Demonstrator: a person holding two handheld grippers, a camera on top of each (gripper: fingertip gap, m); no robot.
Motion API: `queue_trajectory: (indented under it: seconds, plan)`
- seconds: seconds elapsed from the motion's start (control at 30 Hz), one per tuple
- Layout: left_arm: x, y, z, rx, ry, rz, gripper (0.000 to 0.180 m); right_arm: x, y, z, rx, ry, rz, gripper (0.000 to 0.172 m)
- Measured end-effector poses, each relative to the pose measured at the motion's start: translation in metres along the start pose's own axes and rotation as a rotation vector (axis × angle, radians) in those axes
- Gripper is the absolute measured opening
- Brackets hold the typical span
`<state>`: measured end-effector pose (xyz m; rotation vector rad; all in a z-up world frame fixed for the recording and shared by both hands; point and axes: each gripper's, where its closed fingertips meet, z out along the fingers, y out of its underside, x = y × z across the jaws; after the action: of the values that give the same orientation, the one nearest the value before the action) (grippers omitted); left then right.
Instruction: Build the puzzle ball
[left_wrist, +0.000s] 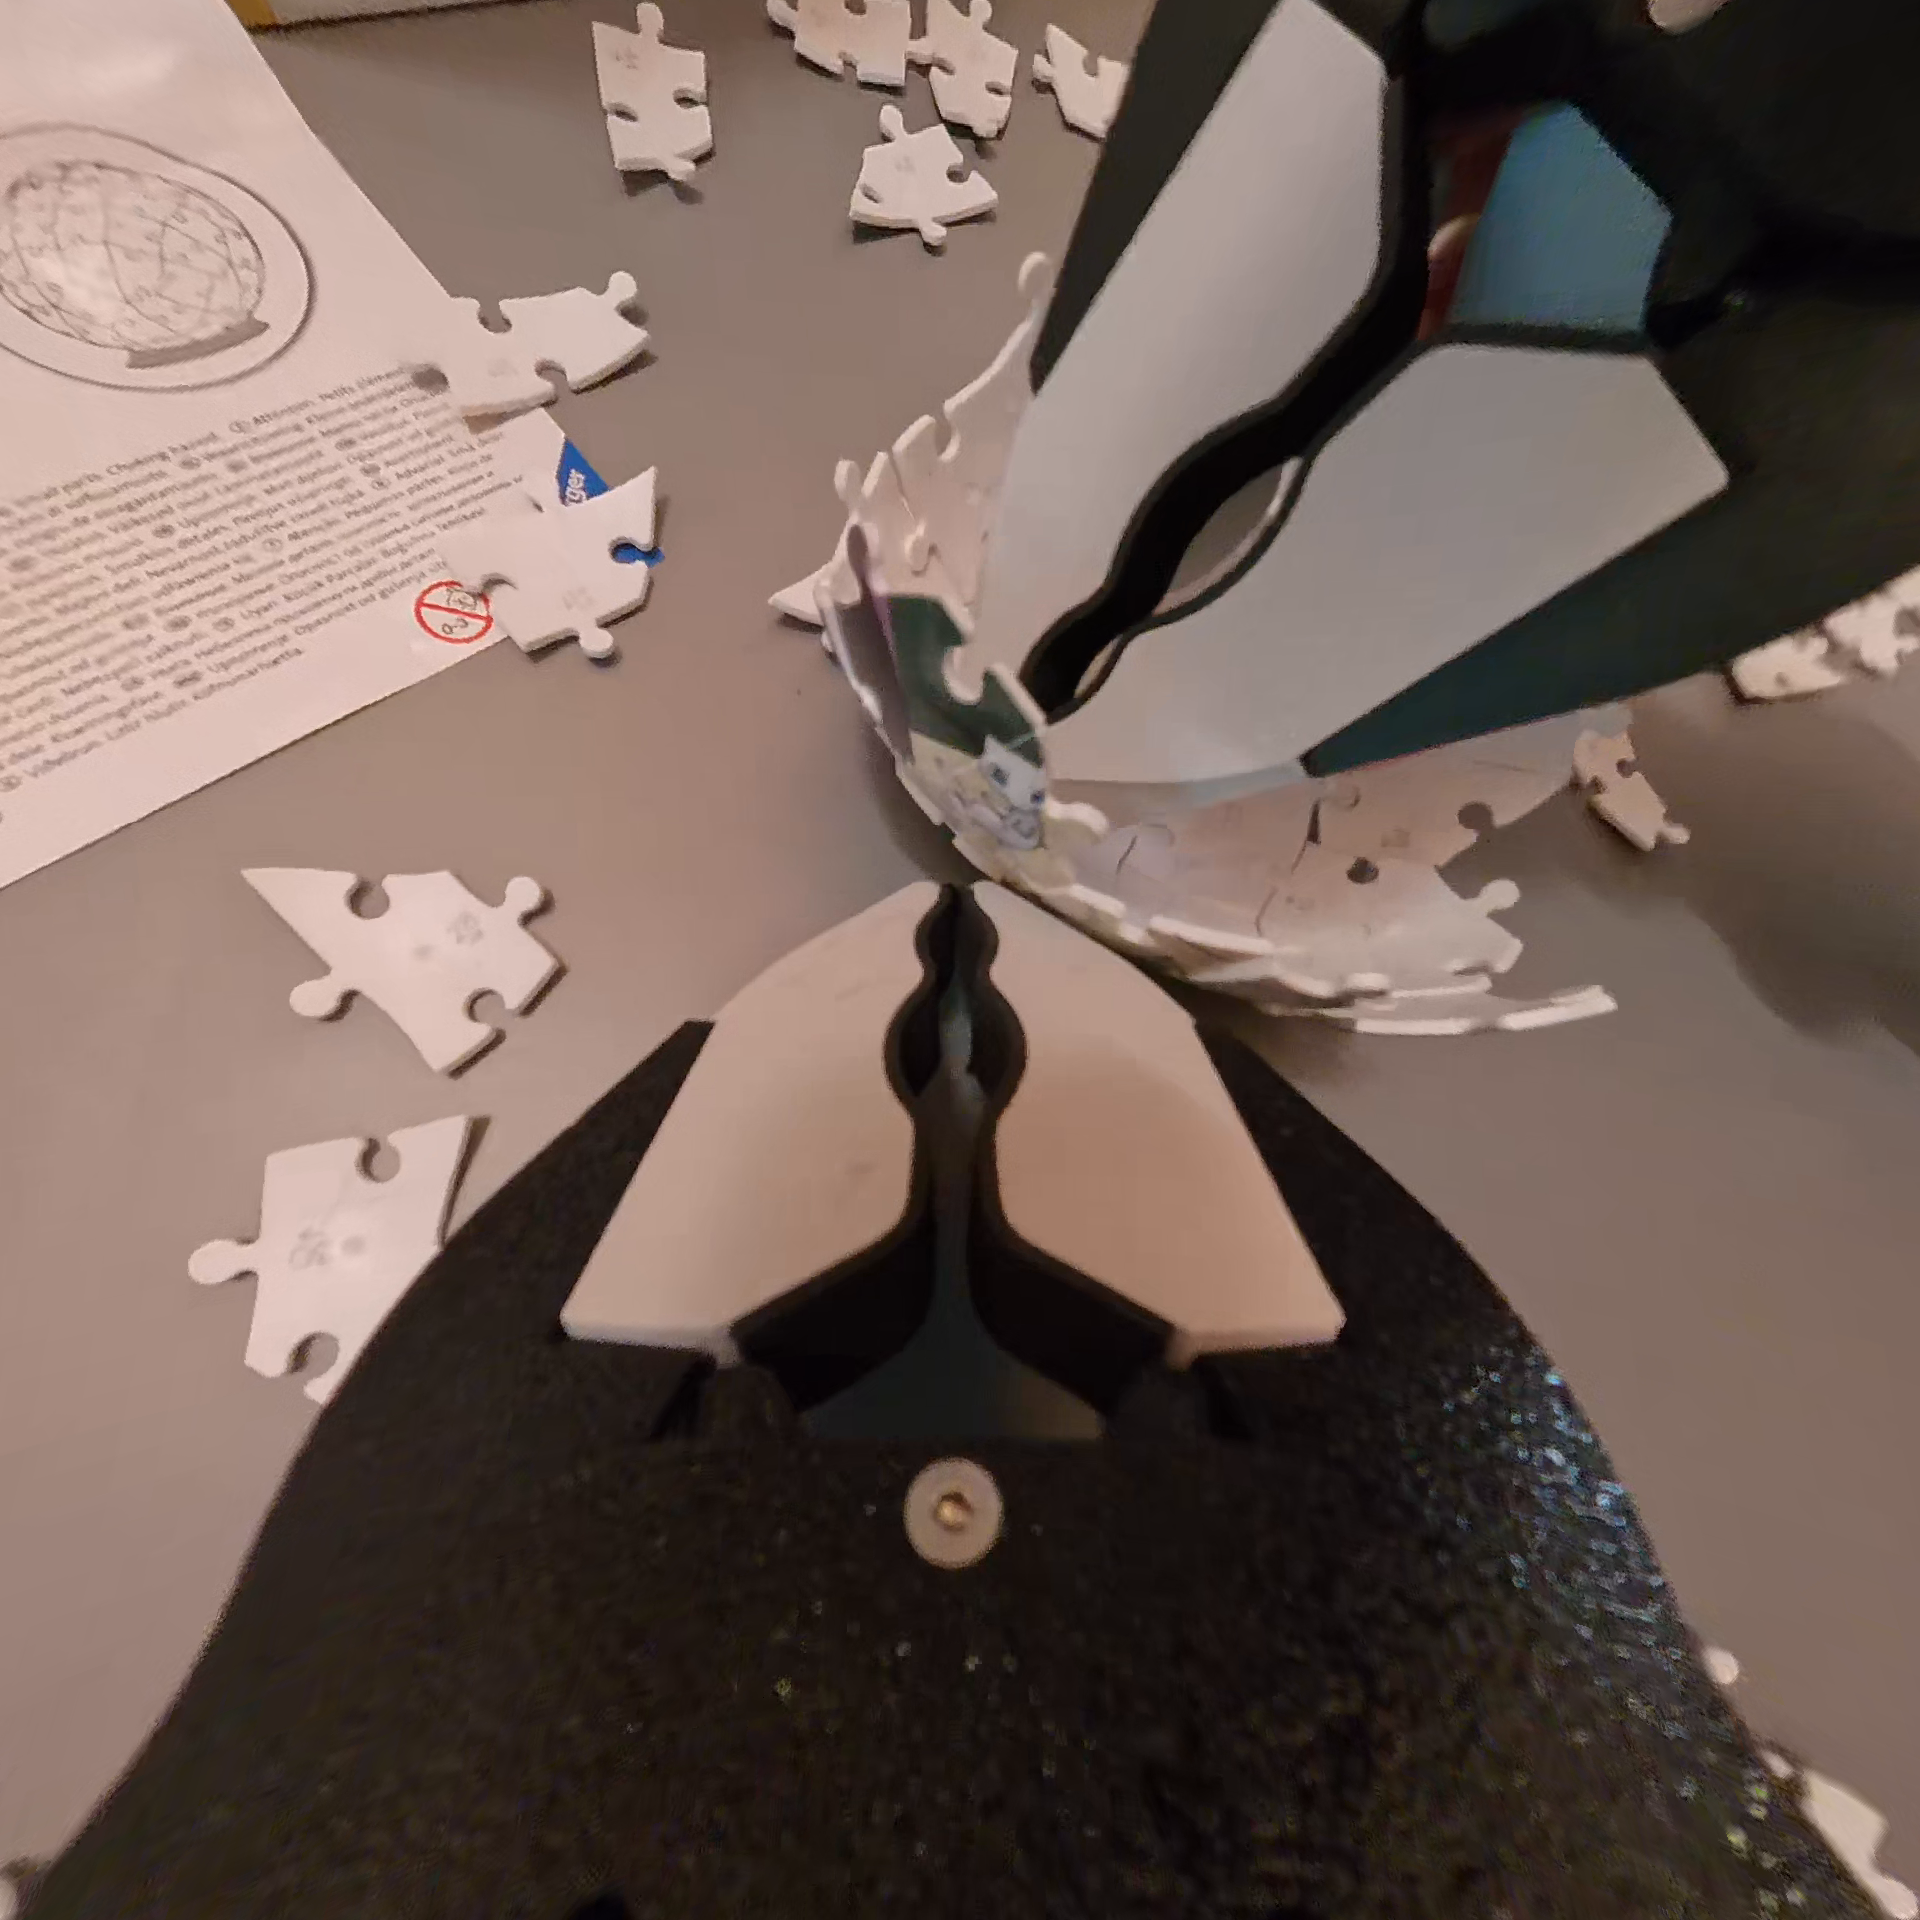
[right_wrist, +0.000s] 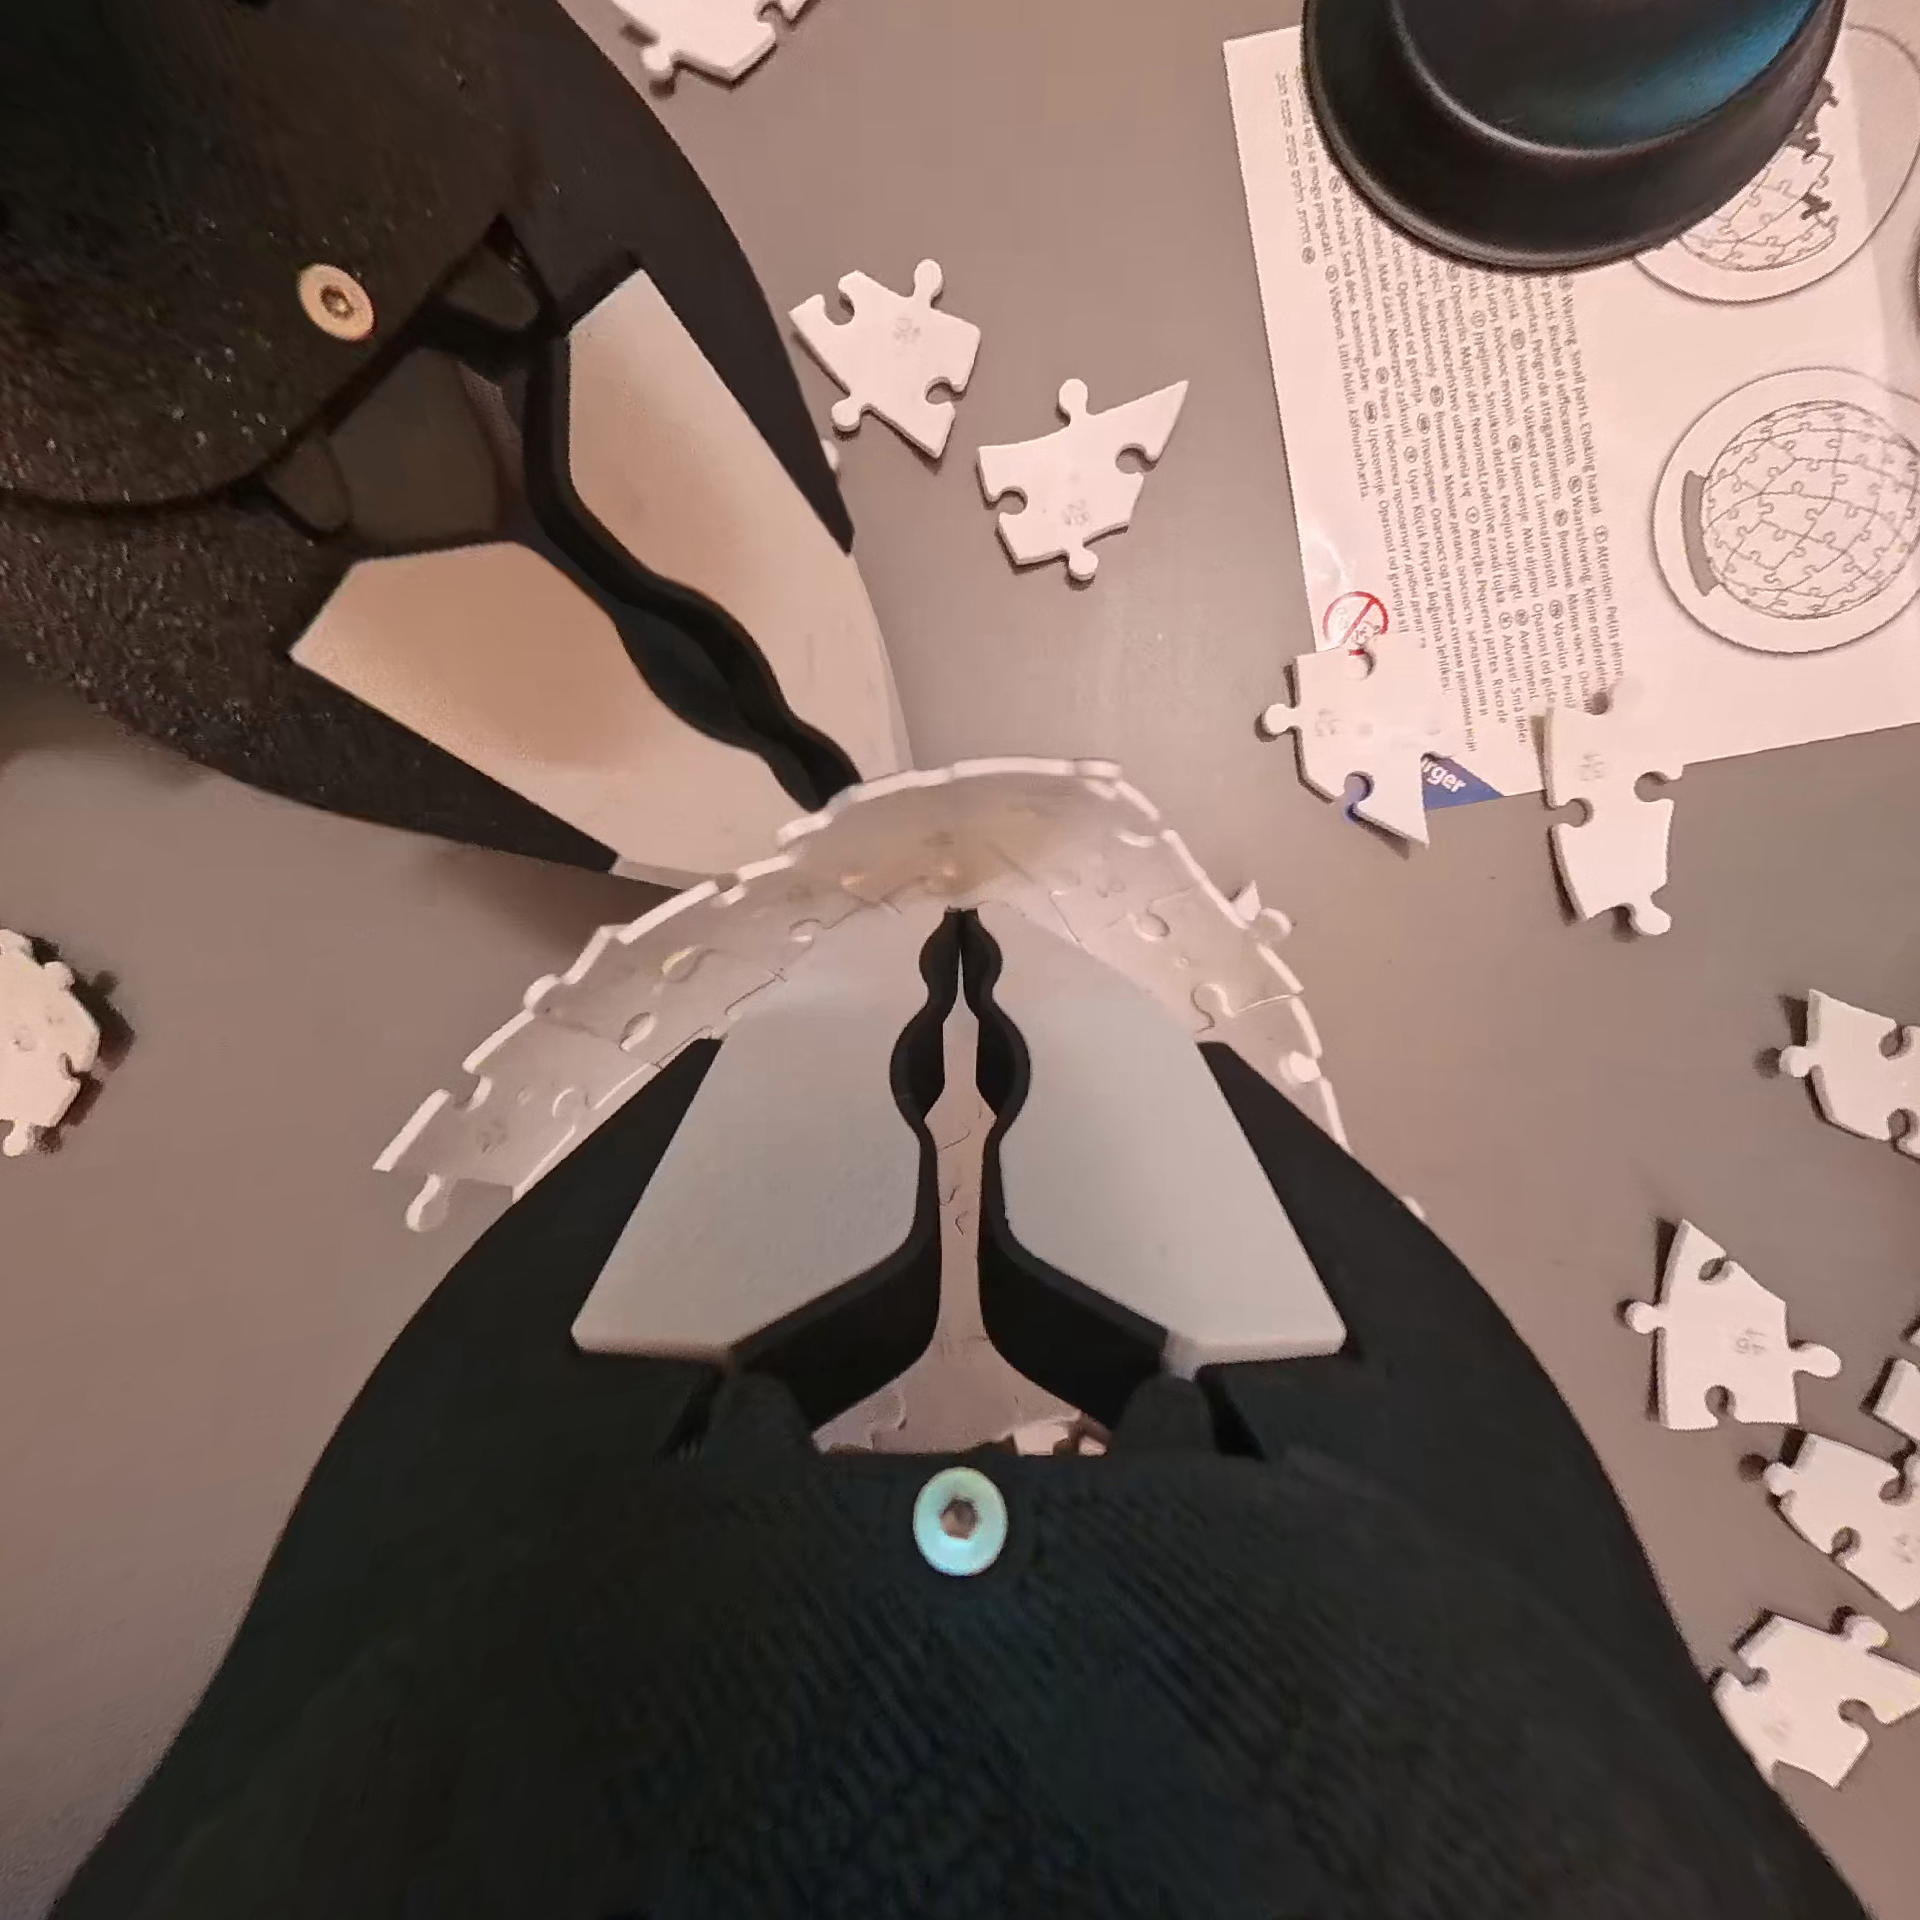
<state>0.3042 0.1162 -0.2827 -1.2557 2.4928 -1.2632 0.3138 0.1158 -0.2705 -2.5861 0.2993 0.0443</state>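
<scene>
Two wrist views over a grey desk (left_wrist: 727, 790) strewn with loose white puzzle pieces (left_wrist: 416, 956). A curved shell of joined pieces (left_wrist: 1299, 883), bowl-shaped with its white inside showing, is seen at the centre, between the two tools. One piece on its rim shows a printed, coloured face (left_wrist: 966, 717).

The left gripper (left_wrist: 951, 899) is seen with its fingers brought together, tips meeting just beside the shell's lower edge. Whether anything thin is pinched there cannot be told.

The right gripper (right_wrist: 958, 920) reaches into the bowl. Its fingers are closed tip to tip, with nothing seen between them, and the tips are set against the shell's inner face.

The shell looks thin and only lightly locked together, so it is judged likely to flex or split at its seams if pressed hard or at one point.

A printed instruction sheet (left_wrist: 208, 520) lies at the far side, with a round black base (right_wrist: 1558, 156) standing on it.
</scene>
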Motion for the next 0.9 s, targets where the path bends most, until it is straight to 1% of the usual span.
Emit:
queue_trajectory:
  seconds: [0.1, 0.17, 0.37, 0.47, 0.7, 0.9]
  plan:
    - [-0.001, -0.003, 0.001, 0.002, 0.048, -0.104, 0.0, 0.001, 0.0, 0.001, -0.004, 0.019, -0.012, 0.0]
    - [-0.002, -0.005, 0.002, 0.011, 0.072, -0.14, 0.0, 0.003, 0.0, 0.0, -0.011, 0.041, -0.035, 0.0]
    - [-0.001, -0.005, 0.002, 0.017, 0.075, -0.079, 0.0, 0.009, -0.003, -0.006, 0.016, 0.054, 0.014, 0.0]
    - [-0.005, -0.004, 0.003, -0.002, 0.04, -0.089, 0.0, 0.008, -0.004, -0.005, 0.018, 0.044, 0.007, 0.0]
    - [-0.005, -0.006, 0.004, 0.018, 0.043, -0.06, 0.0, 0.006, -0.004, -0.001, 0.02, 0.046, 0.005, 0.0]
    - [0.003, 0.005, 0.001, -0.057, 0.028, -0.085, 0.0, -0.01, -0.002, 0.0, -0.005, -0.006, -0.091, 0.0]
